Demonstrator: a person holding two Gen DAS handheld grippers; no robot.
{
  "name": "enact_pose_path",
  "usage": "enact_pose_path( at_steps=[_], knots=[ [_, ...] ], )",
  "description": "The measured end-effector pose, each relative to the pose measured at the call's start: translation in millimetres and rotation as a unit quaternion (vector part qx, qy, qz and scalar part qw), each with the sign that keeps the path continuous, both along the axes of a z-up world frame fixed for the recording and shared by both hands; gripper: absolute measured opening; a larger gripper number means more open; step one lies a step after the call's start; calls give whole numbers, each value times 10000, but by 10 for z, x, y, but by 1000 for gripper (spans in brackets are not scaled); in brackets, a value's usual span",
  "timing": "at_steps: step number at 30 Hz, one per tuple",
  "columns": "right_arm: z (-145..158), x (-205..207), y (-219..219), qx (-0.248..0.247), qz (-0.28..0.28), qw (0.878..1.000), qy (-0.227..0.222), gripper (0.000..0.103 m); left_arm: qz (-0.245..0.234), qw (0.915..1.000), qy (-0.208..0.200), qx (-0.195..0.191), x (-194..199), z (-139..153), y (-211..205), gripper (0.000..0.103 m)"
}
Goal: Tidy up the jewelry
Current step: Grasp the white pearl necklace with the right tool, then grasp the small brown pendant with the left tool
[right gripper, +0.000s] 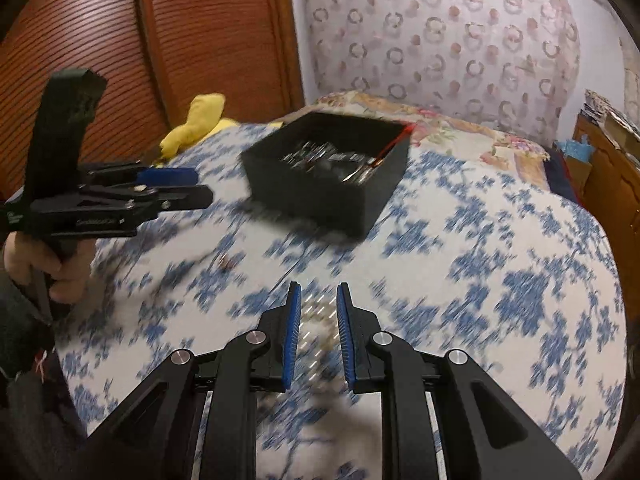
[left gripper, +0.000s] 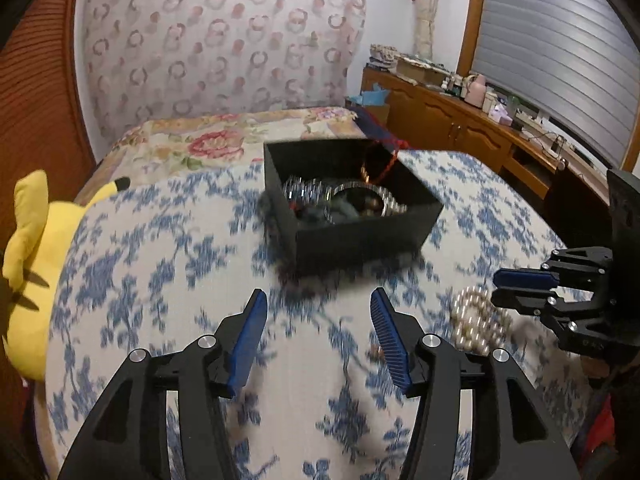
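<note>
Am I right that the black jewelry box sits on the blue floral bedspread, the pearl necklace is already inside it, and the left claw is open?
Not quite. The pearl necklace lies on the bedspread outside the black box, by the right claw; the left wrist view shows it. The rest holds: the left claw is open.

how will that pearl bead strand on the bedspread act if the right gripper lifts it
The pearl strand lies in a loose heap, so it is probably floppy and will dangle. Its round, glossy beads may slip between the right gripper fingers. On the soft bedspread it likely won't roll far.
</note>
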State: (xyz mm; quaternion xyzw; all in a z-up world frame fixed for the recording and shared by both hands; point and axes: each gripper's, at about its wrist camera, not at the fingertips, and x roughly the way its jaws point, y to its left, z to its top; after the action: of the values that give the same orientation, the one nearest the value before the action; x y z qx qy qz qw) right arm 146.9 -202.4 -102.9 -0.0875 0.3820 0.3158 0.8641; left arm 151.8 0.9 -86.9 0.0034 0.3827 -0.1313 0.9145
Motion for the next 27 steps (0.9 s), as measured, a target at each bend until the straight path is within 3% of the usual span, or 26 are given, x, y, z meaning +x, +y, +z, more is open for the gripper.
enact_pose_path(
  at_steps=[10, 20, 22, 23, 27],
  knots=[
    [-148, -61, 126, -363, 80, 9992, 168, 19, 17, 9997, 231, 120, -212, -203, 37, 52],
    [-140, 80, 132, -116, 13, 9988, 485, 20, -62, 9995, 284, 93, -303, -220, -33, 53],
    [-140, 75, 131, -63, 48, 9988, 490, 18, -89, 9995, 293, 98, -298, -217, -52, 53],
    [-126, 66, 128, -28, 65, 9989, 455, 8, -109, 9994, 304, 105, -290, -221, -71, 53],
    [-37, 58, 93, 60, -21, 9997, 255, 8, -177, 9992, 340, 134, -245, -217, -150, 53]
  ],
)
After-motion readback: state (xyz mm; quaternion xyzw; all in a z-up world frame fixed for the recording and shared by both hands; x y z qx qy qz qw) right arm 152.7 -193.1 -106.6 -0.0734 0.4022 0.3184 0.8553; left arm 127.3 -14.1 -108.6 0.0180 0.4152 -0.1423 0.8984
